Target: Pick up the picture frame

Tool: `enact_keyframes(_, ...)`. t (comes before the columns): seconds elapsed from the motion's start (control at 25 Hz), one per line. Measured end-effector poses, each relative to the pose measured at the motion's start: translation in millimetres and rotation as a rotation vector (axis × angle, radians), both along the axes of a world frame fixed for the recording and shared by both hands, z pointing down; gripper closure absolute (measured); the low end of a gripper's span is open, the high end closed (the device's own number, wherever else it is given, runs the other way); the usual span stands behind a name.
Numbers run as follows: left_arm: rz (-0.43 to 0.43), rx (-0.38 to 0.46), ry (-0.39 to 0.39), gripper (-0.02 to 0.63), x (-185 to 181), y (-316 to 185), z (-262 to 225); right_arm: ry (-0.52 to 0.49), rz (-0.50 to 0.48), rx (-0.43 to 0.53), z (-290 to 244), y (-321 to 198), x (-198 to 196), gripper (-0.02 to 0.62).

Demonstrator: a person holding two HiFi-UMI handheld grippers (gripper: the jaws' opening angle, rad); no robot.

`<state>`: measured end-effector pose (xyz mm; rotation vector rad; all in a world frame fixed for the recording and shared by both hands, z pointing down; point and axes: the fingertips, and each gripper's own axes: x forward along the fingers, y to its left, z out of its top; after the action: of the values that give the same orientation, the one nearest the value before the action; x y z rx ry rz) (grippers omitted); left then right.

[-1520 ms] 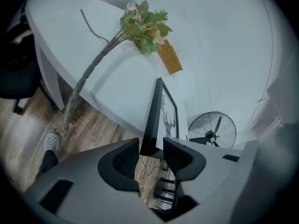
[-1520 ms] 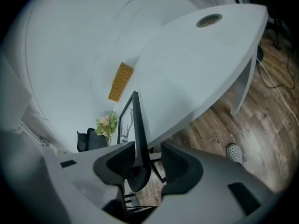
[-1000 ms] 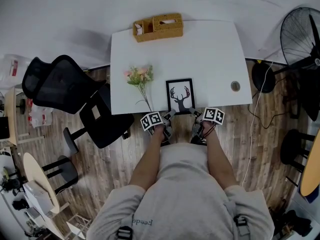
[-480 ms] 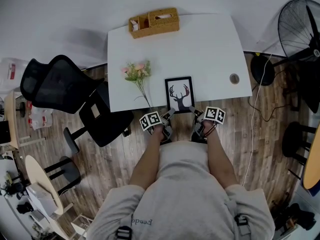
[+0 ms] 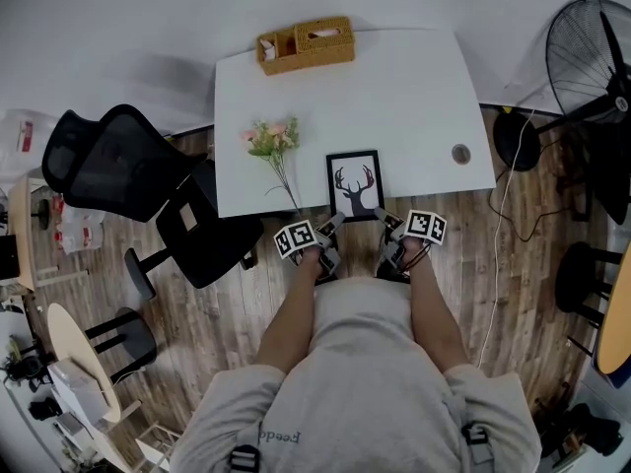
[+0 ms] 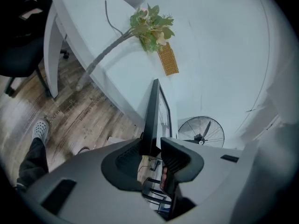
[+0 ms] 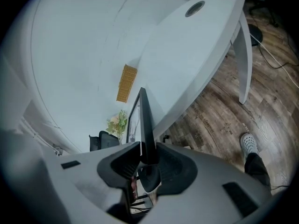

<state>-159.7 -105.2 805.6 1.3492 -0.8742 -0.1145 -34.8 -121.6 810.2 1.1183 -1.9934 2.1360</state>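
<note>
1. Two hand-held grippers meet one black rectangular picture frame [image 5: 355,186], glazed over a deer-antler print. It lies flat on a white rectangular table [image 5: 414,97], in the middle of the head view.
2. The picture frame's long axis runs up and down that picture, away from the person. Its short lower edge sits at the table's lower edge, and this is the end within reach.
3. The picture frame lies straight ahead of both tools, just above them in the picture. The grey left gripper [image 5: 331,227] with its marker cube is at the lower left corner of the frame. The matching grey right gripper [image 5: 383,223] is at the lower right corner. Neither is nearer than the other.
4. In the right gripper view, the frame's thin edge rises from the centre bottom, between the jaws. Both pads lie against it, so this tool is narrow and clamped on the picture frame.
5. In the left gripper view, the same edge stands between jaws that are set wider. One pad is against the black back and the other is just beside the glass face. No firm squeeze shows yet.
6. Judgement: the lift depends on both tools holding that one short edge, with the long body reaching out ahead of them. The left side probably needs to finish closing first.
7. Against the earlier frames, both pairs of jaws have just been closing with the frame between them. The picture frame lies in the same spot, unlifted, and the grippers sit at the same corners.
</note>
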Motion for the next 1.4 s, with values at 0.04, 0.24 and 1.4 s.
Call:
enact_keyframes(0.04, -0.002, 0.006, 0.005, 0.466, 0, -1, -2, -0.002, 0.002, 0.006, -2, -1, 1, 0.486)
enact_keyframes(0.24, -0.029, 0.052, 0.043, 0.476, -2, -12, -16, -0.04, 0.024, 0.04, -14, -13, 0, 0.489)
enact_keyframes(1.4, -0.043, 0.306, 0.162, 0.497, -9, -69, -88, -0.173, 0.07, 0.273, -87, -66, -4, 0.5)
